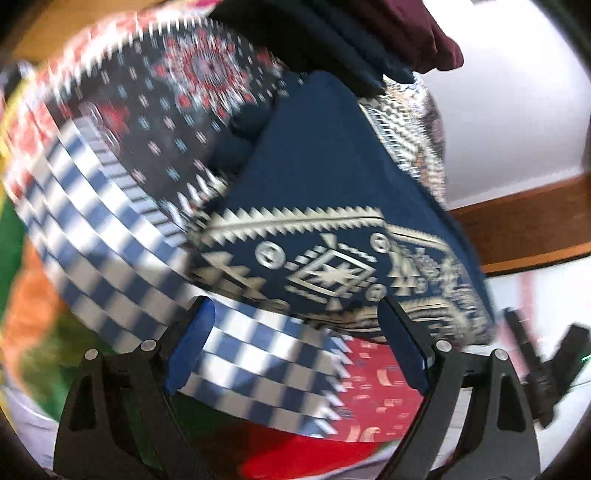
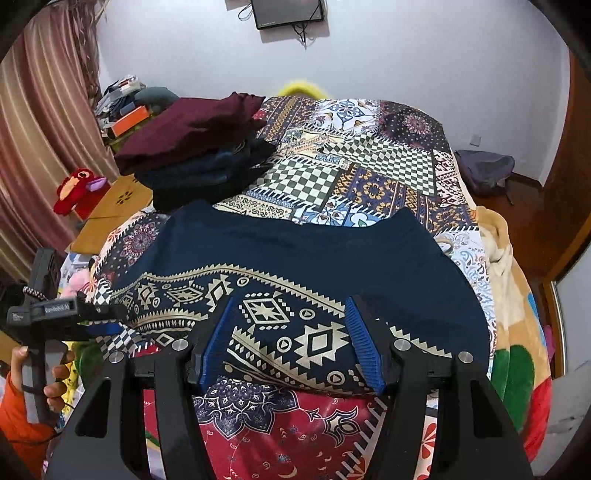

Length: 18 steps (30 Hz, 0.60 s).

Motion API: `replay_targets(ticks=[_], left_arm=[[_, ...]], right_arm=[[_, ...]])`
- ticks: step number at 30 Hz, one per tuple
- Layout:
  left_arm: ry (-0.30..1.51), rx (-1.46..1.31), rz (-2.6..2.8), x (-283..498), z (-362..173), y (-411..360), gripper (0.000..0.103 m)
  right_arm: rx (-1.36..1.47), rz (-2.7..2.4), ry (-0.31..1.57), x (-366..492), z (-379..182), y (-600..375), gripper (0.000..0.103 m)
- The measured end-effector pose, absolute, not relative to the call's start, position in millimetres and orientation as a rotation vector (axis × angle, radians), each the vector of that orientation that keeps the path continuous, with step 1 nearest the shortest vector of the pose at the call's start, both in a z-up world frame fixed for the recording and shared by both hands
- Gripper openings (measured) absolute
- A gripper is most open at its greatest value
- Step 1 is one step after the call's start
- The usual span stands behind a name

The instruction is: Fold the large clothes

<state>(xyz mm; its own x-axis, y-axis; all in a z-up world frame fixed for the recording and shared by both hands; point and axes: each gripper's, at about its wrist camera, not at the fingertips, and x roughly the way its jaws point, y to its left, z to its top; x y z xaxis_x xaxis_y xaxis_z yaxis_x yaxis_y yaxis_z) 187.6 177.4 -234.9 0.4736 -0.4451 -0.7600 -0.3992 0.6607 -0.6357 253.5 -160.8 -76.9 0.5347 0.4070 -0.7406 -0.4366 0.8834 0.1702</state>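
Navy patterned garment [image 2: 295, 266] flat on patchwork bedspread [image 2: 369, 158], just ahead of right gripper [image 2: 291, 332]; jaws spread, empty. Left gripper [image 1: 295, 350] likewise released, view blurred. Risk: shallow pinch snags bedspread, skews fold; folded stack [image 2: 195, 147] beyond.

Navy garment [image 2: 295, 258] with cream geometric band flat on patchwork bedspread [image 2: 369, 166], between the right gripper's [image 2: 291, 339] parted blue-padded fingers [image 2: 364, 343].

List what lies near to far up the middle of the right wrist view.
right gripper → navy patterned garment → patchwork bedspread → white wall → wall-mounted screen
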Motion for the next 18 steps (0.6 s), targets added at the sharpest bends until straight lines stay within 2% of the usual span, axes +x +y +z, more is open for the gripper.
replay_targets(ticks=[8, 16, 17, 18], left_arm=[[1.100, -1.070, -0.104, 222.5, -251.7, 180.7, 0.092], [1.050, -1.076, -0.076, 274.8, -257.4, 177.3, 0.095], [1.039, -1.064, -0.062, 278.0, -257.0, 176.7, 0.094], [1.023, -1.033, -0.039, 281.8, -254.8, 175.0, 0.085]], right_arm=[[-0.040, 0.491, 0.898, 260.4, -85.2, -155.1, 0.057], [-0.031, 0.485, 0.943, 277.4, -96.1, -142.8, 0.057], [-0.035, 0.485, 0.948, 279.1, -96.9, -140.1, 0.057], [-0.037, 0.486, 0.952, 280.8, -97.5, -136.9, 0.057]])
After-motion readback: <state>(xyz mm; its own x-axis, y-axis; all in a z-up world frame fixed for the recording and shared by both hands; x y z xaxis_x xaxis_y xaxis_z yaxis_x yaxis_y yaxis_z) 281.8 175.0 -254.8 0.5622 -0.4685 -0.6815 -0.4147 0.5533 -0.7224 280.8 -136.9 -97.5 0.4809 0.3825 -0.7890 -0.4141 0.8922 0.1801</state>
